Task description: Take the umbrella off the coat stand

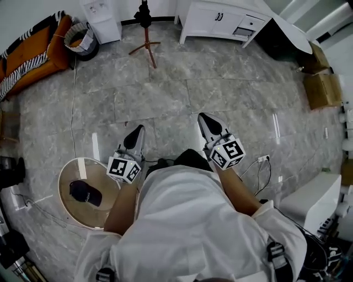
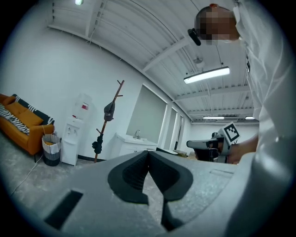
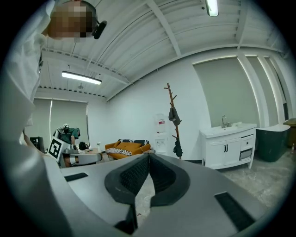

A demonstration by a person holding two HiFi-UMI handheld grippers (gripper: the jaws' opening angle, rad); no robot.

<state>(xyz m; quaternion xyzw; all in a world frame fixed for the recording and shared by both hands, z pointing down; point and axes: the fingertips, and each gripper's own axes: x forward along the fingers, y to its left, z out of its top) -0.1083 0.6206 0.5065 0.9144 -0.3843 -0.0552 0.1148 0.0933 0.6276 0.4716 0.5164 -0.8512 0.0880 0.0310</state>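
Two grippers are held up in front of the person, and neither has anything in it. The left gripper (image 2: 148,155) has its jaws pressed together, with only bare floor showing past them. The right gripper (image 3: 149,156) is the same, jaws closed tip to tip on nothing. Both point roughly level across the room. The coat stand (image 1: 145,34) is at the far edge of the floor (image 1: 165,93), by the wall, between the water dispenser (image 1: 102,16) and the white cabinet (image 1: 218,22), well apart from the person. Two dark bundles hang on it. The upper one, high on the pole, looks to me like the folded umbrella (image 3: 174,115), though from here I would not swear to it. A lower bundle (image 3: 178,149) hangs about halfway down. I take this as the very start, the approach, with nothing reached or touched yet. Next the person has to cross the floor to the stand, open one pair of jaws wide, and bring them round the umbrella. It seems to hang from a branch, so I would expect a lift up and off rather than a straight pull, or the stand could tip. The other gripper could steady the pole.
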